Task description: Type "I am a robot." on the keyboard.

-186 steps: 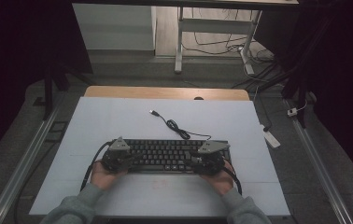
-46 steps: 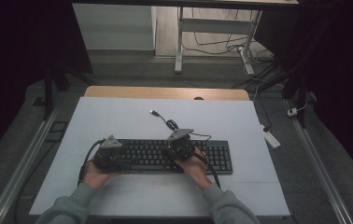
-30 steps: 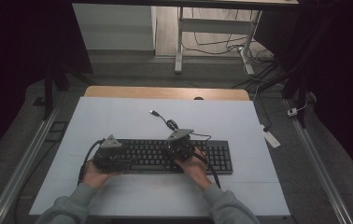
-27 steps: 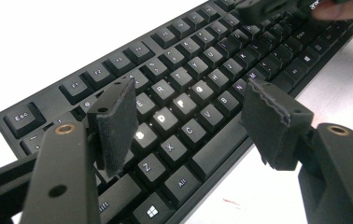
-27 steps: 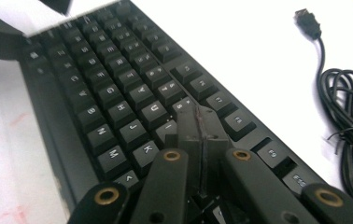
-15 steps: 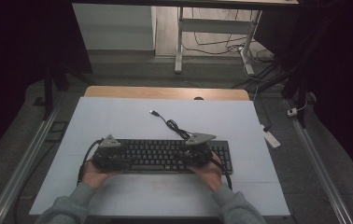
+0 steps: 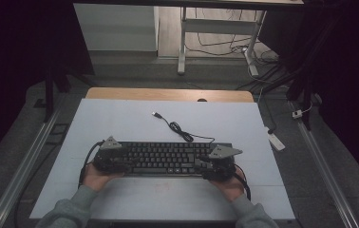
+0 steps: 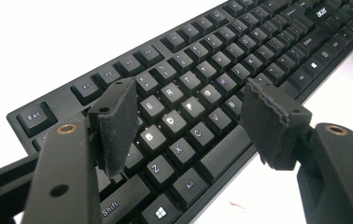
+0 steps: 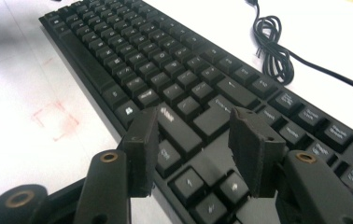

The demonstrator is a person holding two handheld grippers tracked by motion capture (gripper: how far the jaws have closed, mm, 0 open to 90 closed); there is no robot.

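Keyboard (image 7: 168, 159): flat under both your jaw pairs.
Left gripper (image 8: 193, 126): your jaws spread above the letter keys.
Right gripper (image 9: 191, 149): your jaws just opened; nothing between.

The left hand-held gripper (image 8: 193, 123) hangs just above the near left end of a black keyboard (image 8: 221, 60), its two black jaws standing apart with nothing between the pads. Between them show the lit letter keys around D and F, with X, C and Z lower down. The Esc key (image 8: 34, 116) sits at the left corner. The keyboard lies slantwise across a white counter (image 8: 72, 32).
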